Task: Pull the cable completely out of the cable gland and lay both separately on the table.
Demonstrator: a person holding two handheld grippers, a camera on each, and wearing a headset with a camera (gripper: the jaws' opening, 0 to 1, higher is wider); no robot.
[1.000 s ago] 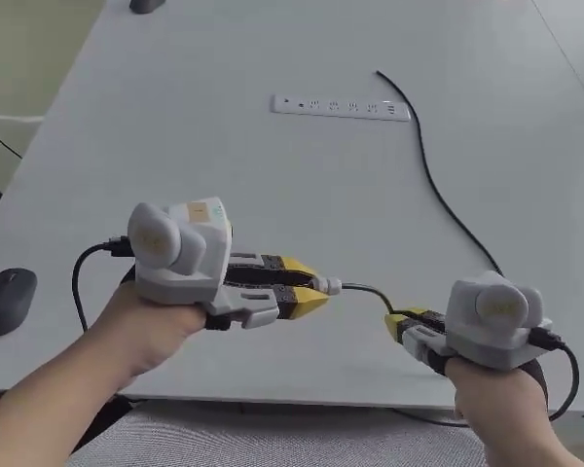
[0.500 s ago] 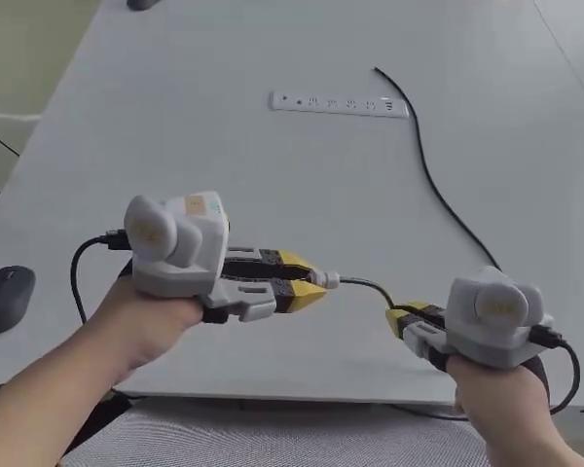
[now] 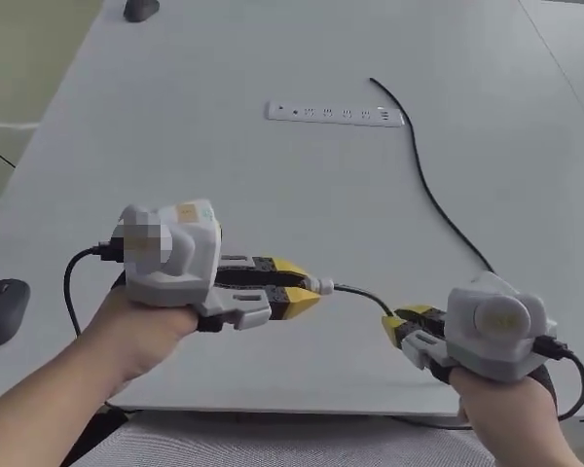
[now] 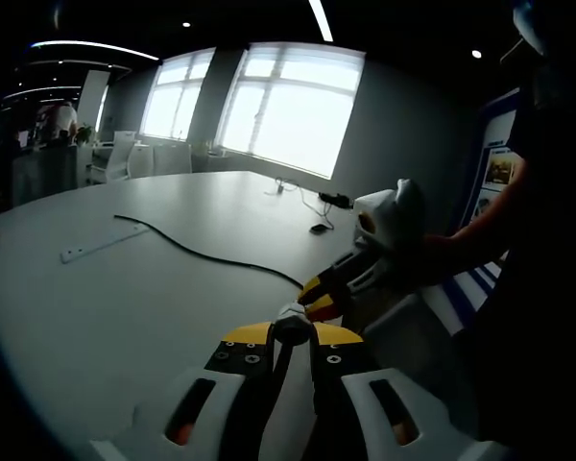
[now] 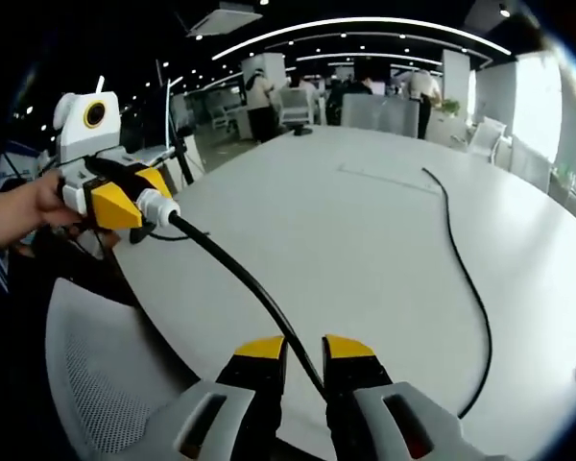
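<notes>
While the thin black cable (image 5: 232,266) sits threaded in the small white plastic cable gland (image 3: 322,286), mid-pull I reckon | left gripper (image 3: 305,290) nipped tight on gland at its tips | right gripper (image 5: 305,348) clamped on cable just ahead of left's tips | next: firm grips, straight pull apart

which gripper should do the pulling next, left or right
Right. The right gripper is shut on the cable, with the cable gland clamped in the left gripper, so drawing the right away should likely free the cable.
</notes>
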